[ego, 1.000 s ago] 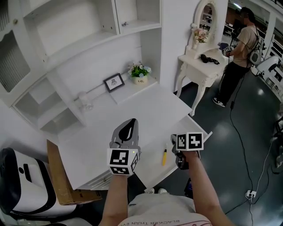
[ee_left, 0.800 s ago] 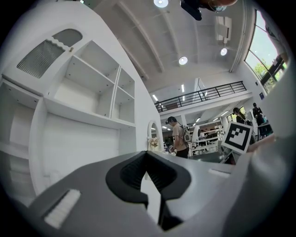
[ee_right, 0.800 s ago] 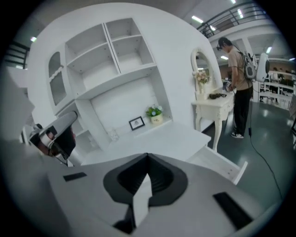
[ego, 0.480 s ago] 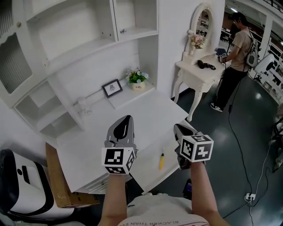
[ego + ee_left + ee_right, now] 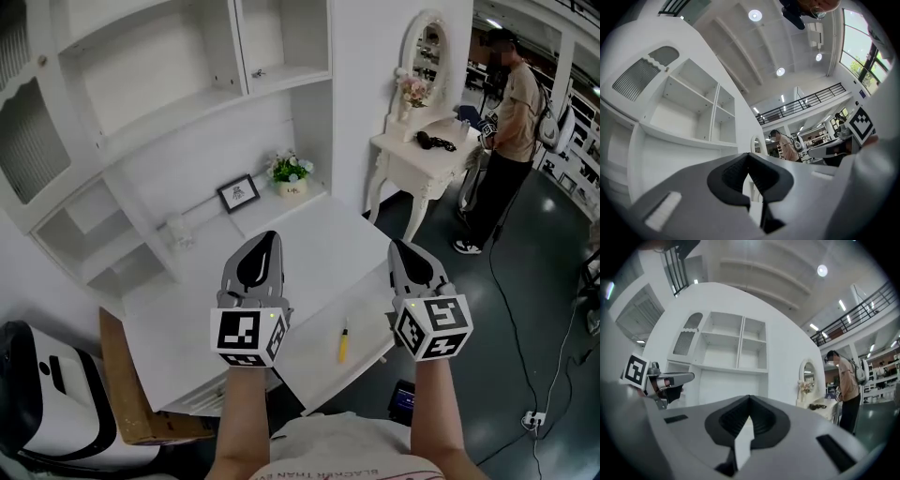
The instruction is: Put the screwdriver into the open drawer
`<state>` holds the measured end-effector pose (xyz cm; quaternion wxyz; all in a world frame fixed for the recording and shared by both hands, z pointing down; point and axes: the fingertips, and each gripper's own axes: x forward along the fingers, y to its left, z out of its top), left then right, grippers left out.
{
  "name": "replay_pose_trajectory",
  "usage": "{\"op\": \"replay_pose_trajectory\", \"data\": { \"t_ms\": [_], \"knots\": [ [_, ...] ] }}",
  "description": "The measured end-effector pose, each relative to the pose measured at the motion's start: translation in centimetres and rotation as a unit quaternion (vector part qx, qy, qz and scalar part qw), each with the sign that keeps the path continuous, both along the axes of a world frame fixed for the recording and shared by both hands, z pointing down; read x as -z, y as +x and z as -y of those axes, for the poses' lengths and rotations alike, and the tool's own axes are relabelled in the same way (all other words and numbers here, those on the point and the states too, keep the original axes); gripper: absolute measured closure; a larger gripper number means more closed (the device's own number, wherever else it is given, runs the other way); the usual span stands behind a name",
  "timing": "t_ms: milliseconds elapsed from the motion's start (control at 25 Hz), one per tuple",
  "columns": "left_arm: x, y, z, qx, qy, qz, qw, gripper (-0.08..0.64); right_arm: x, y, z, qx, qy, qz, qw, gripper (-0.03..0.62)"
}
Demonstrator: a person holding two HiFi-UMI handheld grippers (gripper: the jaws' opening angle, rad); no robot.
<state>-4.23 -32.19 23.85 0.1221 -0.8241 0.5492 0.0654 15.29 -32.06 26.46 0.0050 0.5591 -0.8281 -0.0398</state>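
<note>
A yellow-handled screwdriver (image 5: 344, 340) lies in the white open drawer (image 5: 323, 361) that juts out from the desk's front edge. Both grippers are held up level above the desk, apart from the screwdriver. My left gripper (image 5: 259, 251) hangs to the screwdriver's left, its jaws shut with nothing between them. My right gripper (image 5: 405, 253) hangs to its right, shut and empty as well. In the left gripper view the left gripper (image 5: 749, 157) points at the shelves. In the right gripper view the right gripper (image 5: 750, 399) faces the cupboard, with the left gripper's marker cube (image 5: 635, 371) at the left.
On the white desk (image 5: 281, 244) stand a small picture frame (image 5: 238, 193) and a flower pot (image 5: 291, 172) at the back. White shelves rise behind. A dressing table (image 5: 422, 150) and a person (image 5: 506, 141) are at right. A cardboard box (image 5: 127, 394) leans at left.
Both grippers have risen above the desk. The right one swung up from pointing down beside the drawer to pointing level. The screwdriver stayed in place.
</note>
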Motion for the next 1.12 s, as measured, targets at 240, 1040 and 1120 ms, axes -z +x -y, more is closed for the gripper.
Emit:
{"op": "replay_pose_trajectory", "data": {
  "t_ms": [240,1040,1120],
  "knots": [
    [2.1,0.5,-0.2,-0.006,0.02,0.016,0.9997,0.554,3.8,0.9,-1.0,-0.015,0.079,-0.023,0.996,0.586],
    [5.3,0.2,-2.1,0.004,0.063,0.007,0.998,0.554,7.2,1.2,-3.4,-0.01,0.134,-0.025,0.991,0.586],
    [5.3,0.1,-2.3,0.006,0.063,0.008,0.998,0.554,7.3,1.0,-3.7,-0.006,0.136,-0.024,0.99,0.586]
  ]
}}
